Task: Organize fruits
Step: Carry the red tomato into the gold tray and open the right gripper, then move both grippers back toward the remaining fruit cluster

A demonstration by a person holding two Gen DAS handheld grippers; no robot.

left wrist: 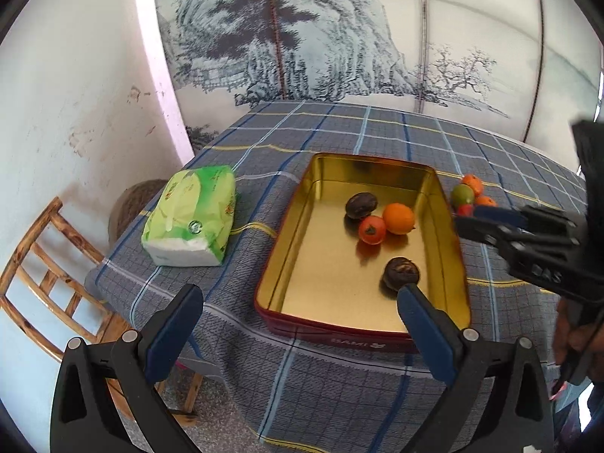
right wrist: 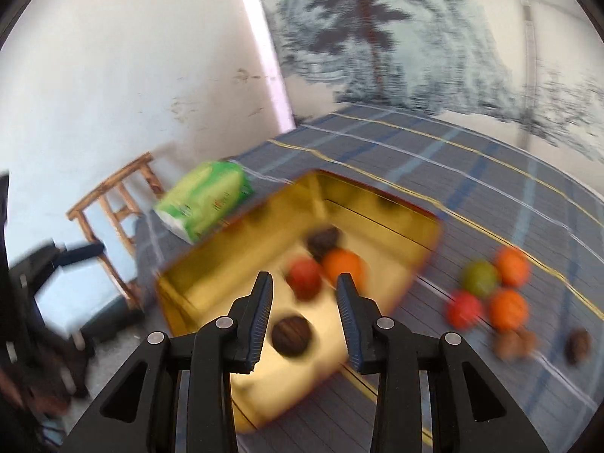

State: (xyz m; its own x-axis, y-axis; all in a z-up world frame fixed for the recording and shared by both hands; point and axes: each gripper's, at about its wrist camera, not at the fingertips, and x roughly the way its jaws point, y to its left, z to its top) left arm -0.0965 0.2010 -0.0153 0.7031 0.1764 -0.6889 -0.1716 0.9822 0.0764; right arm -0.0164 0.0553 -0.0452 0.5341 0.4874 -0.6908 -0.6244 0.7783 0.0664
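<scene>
A gold-lined tin (left wrist: pixel 302 204) (right wrist: pixel 415 226) on the checked tablecloth holds two dark fruits (left wrist: pixel 361 205) (left wrist: pixel 401 272), a red one (left wrist: pixel 372 229) and an orange (left wrist: pixel 398 219). Loose fruits lie right of the tin: oranges (right wrist: pixel 507 307), a green one (right wrist: pixel 479 278), a red one (right wrist: pixel 463 307) and brownish ones (right wrist: pixel 515 343). My left gripper (left wrist: pixel 302 290) hangs wide open over the tin's near end, holding nothing. My right gripper (right wrist: pixel 304 277) (left wrist: pixel 462 221) hovers by the tin's right wall. Its jaws stand narrowly apart with nothing gripped. The near dark fruit (right wrist: pixel 291 336) lies in the tin below it.
A green pack of tissues (left wrist: pixel 190 215) (right wrist: pixel 204 200) lies left of the tin. A wooden chair (left wrist: pixel 49 271) stands beyond the table's left edge, against a white wall. A painted screen rises behind the table. A person's hand (left wrist: pixel 573 336) shows at the right edge.
</scene>
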